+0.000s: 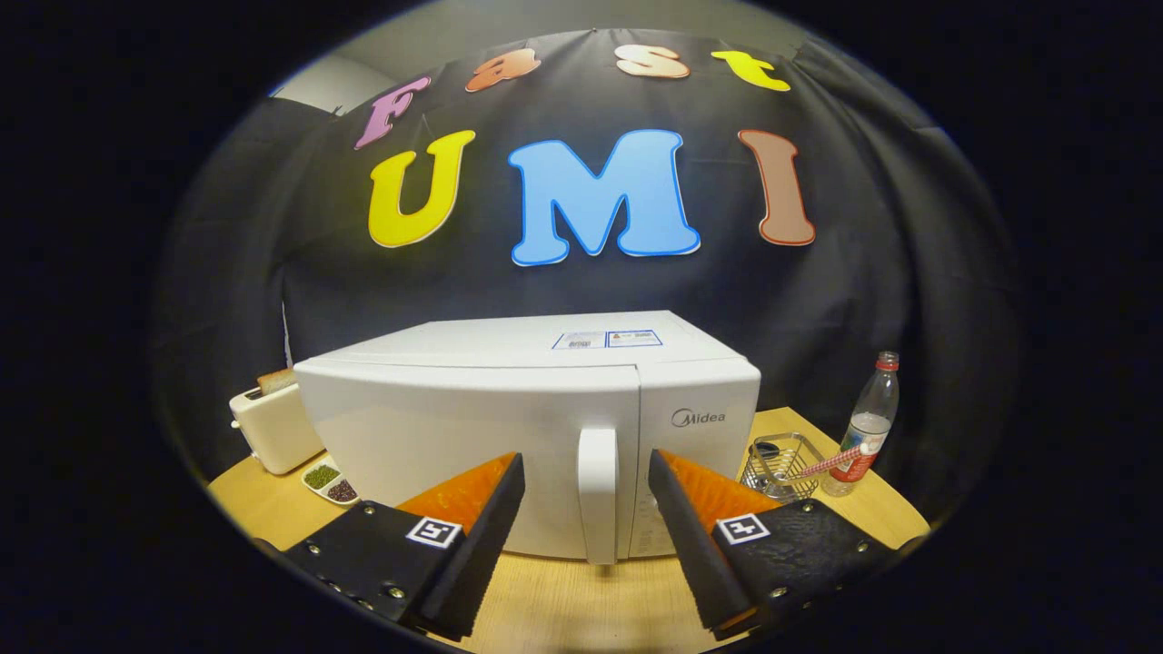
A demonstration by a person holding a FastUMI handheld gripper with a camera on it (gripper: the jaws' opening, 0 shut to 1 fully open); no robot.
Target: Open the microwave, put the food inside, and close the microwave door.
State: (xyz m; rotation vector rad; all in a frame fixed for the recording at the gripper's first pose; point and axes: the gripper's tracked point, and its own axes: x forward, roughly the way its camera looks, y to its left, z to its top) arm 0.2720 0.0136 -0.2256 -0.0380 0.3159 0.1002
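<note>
Microwave [509,427], white and boxy, stood on the wooden table [563,609] with its door shut and its front facing the gripper [586,472]. The vertical door handle [598,495] sat in the gap between the two fingers, which stood spread wide apart, one on either side of it, neither touching it as far as could be seen. The jaws were released and held nothing.

A strip of bare tabletop lay between the microwave's lower front edge and the fingers, giving room below the handle. To the left of the microwave, close to its side wall, stood a white toaster [273,427] with a slice of bread [275,381] poking from its slot, and just in front of that a small divided dish [331,481] holding green and dark grains. To the right, near the control panel side, stood a wire basket [781,463], and beside it a clear plastic bottle [868,427] with a red cap; a red-and-white striped stick lay across between them. The table's curved edge ran close behind the bottle.

The brand name "Midea" was printed on the panel right of the handle. A sticker [607,340] lay on the microwave's top, its print too small to read.
</note>
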